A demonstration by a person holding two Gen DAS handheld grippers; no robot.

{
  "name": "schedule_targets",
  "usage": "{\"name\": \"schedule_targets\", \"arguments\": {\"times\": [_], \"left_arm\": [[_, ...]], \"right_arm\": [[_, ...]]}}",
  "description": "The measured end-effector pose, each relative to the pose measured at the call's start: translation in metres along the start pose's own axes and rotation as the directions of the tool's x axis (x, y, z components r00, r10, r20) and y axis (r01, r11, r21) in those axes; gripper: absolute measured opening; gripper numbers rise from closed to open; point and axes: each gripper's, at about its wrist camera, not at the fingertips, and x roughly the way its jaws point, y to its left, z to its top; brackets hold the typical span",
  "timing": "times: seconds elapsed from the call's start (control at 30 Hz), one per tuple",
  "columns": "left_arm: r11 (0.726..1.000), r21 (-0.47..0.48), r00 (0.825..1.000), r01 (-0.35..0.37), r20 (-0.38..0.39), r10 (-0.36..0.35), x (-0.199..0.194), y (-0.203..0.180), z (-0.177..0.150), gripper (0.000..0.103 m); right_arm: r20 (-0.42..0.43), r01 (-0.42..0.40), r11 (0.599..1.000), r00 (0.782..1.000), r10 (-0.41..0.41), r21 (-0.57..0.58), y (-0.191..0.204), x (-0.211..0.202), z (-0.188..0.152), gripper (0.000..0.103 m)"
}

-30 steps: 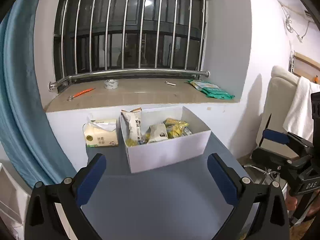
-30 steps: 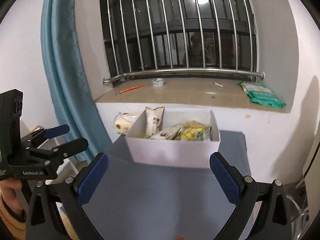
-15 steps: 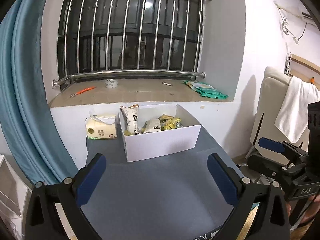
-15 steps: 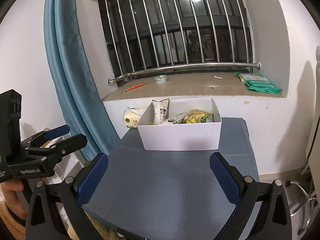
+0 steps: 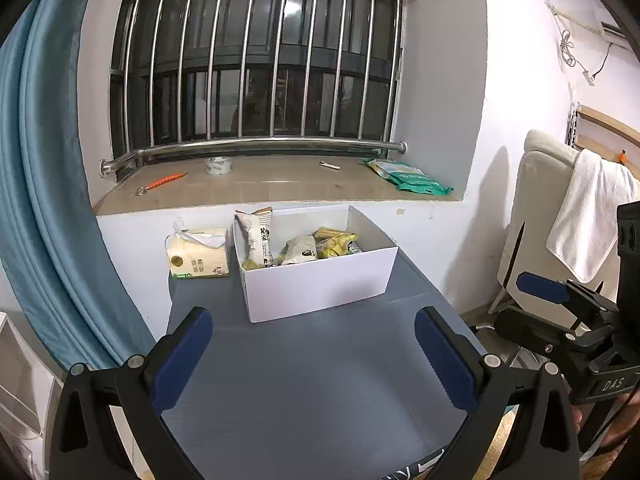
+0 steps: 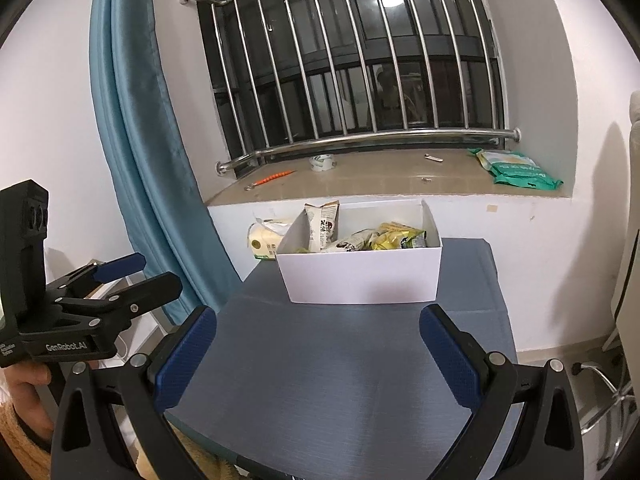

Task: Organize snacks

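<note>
A white open box (image 5: pixel 320 280) stands at the far end of the grey-blue table (image 5: pixel 320 380); it also shows in the right wrist view (image 6: pixel 360 276). It holds several snack packets: an upright white packet (image 5: pixel 256 236), a pale packet (image 5: pixel 300 250) and yellow packets (image 5: pixel 334 240). My left gripper (image 5: pixel 314 344) is open and empty, well back from the box. My right gripper (image 6: pixel 318 344) is open and empty, also back from the box. Each gripper shows at the edge of the other's view.
A tissue pack (image 5: pixel 198 254) sits left of the box against the wall. The windowsill holds a tape roll (image 5: pixel 218 166), an orange tool (image 5: pixel 164 181) and green packs (image 5: pixel 412 178). A blue curtain (image 5: pixel 44 200) hangs left. A chair with a towel (image 5: pixel 588 216) stands right.
Both grippers have pulled back from the box and away from the table, so the box looks smaller and more of the table shows. Both stay open and empty.
</note>
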Motion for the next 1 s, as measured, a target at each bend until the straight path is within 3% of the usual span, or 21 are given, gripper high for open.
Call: {"name": "schedule_targets", "arguments": {"times": [1.0], "left_arm": [[1.0,-0.002,1.0,0.007,-0.012,-0.007,0.0026,-0.0005,-0.0033,0.103]], "right_arm": [[-0.006,-0.005,1.0,1.0,0.005,-0.006,0.0026,0.0006,-0.0011,0.103]]}}
